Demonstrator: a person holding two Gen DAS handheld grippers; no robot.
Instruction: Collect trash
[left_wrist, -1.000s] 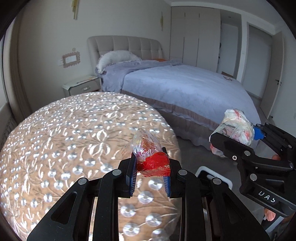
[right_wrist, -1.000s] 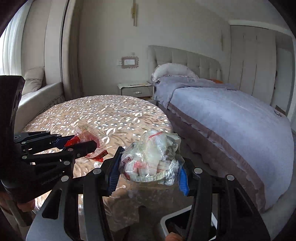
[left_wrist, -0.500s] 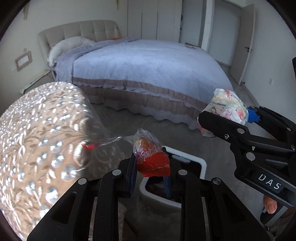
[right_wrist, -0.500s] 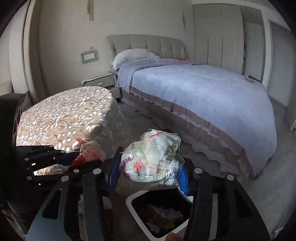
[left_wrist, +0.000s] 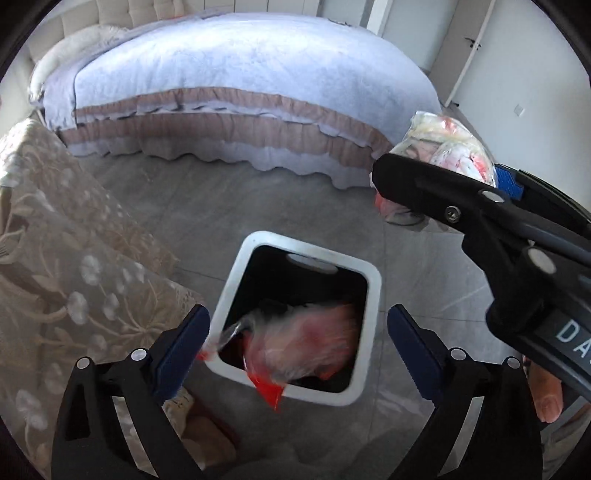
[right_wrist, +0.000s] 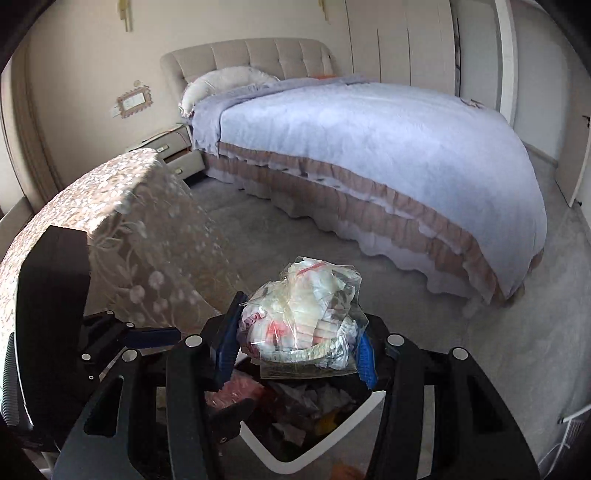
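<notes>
left gripper (left_wrist: 295, 332) over the white-rimmed trash bin (left_wrist: 364, 278) on the floor, jaws spread wide, holding nothing. blurred clear-and-red wrapper (left_wrist: 295, 350) sits between the jaws at the bin's mouth, free of both pads. right gripper (right_wrist: 295, 350) jaws clamped on a clear bag of crumpled trash (right_wrist: 303, 317), just above the bin's right side. patterned surface (left_wrist: 55, 258) left; bed (right_wrist: 369, 147) far behind.
</notes>
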